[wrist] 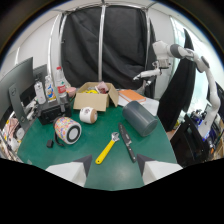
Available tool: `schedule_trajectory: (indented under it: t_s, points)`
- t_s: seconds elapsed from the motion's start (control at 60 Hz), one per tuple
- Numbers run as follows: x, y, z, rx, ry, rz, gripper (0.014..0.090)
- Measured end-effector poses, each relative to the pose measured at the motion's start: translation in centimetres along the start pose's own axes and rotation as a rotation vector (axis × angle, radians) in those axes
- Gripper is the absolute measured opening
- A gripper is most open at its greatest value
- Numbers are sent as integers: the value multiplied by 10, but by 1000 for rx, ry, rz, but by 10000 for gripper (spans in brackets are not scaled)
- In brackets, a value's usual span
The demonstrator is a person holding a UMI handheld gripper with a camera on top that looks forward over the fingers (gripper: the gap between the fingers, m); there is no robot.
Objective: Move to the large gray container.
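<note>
While hand-held gripper (114, 167) gapes wide, holding nothing | gray container (140, 118) lies beyond, right of wrench (108, 148)

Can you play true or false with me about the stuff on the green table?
1. The big gray container is lying on its side. True.
2. The wrench has a red handle. False: its handle is yellow.
3. The cardboard box is open at the top. True.
4. The tool is gripping the gray container. False: its fingers are open and hold nothing; the container lies well beyond them.
5. The black knife lies between the wrench and the gray container. True.
</note>
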Motion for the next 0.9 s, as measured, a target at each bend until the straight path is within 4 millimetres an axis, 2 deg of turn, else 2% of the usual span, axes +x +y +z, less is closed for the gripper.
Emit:
schedule_trajectory:
  t_s: [0.15,0.283,0.4,0.5,0.65,0.75,0.9]
  points:
    - [25,30,-14,-20,42,6,855]
    - [56,45,-10,-66,89,9,853]
    - [80,20,8,-81,117,16,856]
    - [94,-21,33,-62,122,13,856]
    - [108,-76,82,-34,116,-2,854]
    - [111,-92,118,-39,100,10,855]
    - [118,-92,167,-67,90,15,855]
